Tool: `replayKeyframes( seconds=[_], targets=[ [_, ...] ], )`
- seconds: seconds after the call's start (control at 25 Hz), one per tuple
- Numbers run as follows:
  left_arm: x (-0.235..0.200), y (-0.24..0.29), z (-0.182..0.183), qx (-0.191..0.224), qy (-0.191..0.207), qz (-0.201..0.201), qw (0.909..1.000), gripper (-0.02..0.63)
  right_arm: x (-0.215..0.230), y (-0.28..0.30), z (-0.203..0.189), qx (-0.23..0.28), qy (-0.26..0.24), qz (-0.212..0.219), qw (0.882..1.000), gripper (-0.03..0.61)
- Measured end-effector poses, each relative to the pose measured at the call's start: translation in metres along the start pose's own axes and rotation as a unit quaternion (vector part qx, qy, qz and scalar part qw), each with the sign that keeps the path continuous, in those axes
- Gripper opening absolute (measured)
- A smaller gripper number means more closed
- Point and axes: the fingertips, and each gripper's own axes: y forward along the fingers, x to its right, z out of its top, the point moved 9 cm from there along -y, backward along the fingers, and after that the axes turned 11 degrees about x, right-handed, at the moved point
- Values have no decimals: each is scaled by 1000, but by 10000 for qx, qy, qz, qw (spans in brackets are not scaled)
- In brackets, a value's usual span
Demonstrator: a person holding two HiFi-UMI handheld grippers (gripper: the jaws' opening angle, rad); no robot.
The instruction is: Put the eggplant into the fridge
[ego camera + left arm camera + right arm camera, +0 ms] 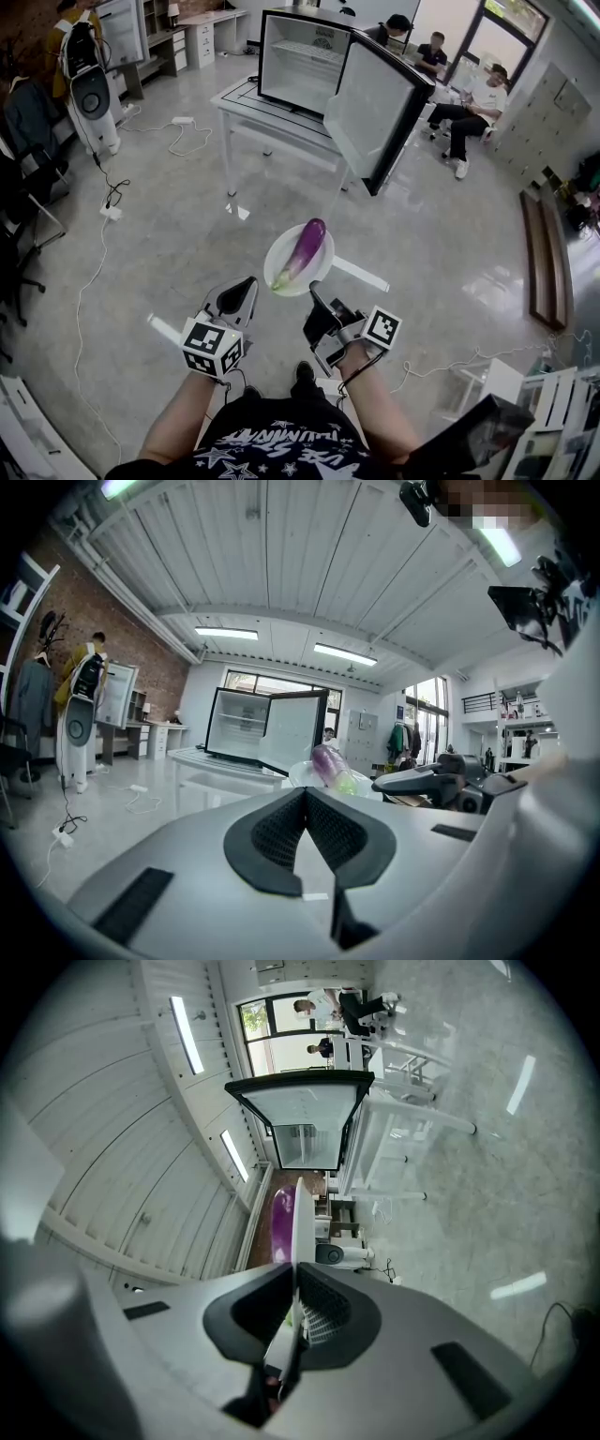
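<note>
A purple eggplant [306, 247] with a green stem end lies on a white plate [281, 249] held up in the air. My right gripper [315, 304] is shut on the plate's near rim. In the right gripper view the plate [298, 1227] shows edge-on between the pads, with the eggplant [280, 1220] on its left. My left gripper [246, 283] hangs left of the plate, shut and empty, its pads meeting in the left gripper view [302, 797]. The fridge [298, 58] stands on a white table [246, 101] ahead, its door [380, 111] swung open to the right.
Cables [103, 202] and a power strip [182, 121] lie on the grey floor at left. A white standing appliance [90, 96] is at the back left. People sit on chairs [469, 108] behind the fridge. A long bench [544, 255] runs along the right.
</note>
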Motion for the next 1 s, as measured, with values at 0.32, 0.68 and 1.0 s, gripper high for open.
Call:
replayKeyframes(
  seconds=[0.32, 0.68, 1.0],
  targets=[
    [-7, -16, -1, -14, 5, -38, 10000, 9, -1, 1, -18, -27, -63, 51, 10000, 21],
    [-18, -31, -1, -30, -6, -55, 10000, 9, -1, 3, -38, -73, -201, 81, 9997, 20],
    [-32, -55, -3, -90, 18, -67, 9999, 9, 4, 4, -59, 77, -43, 67, 9999, 20]
  ],
)
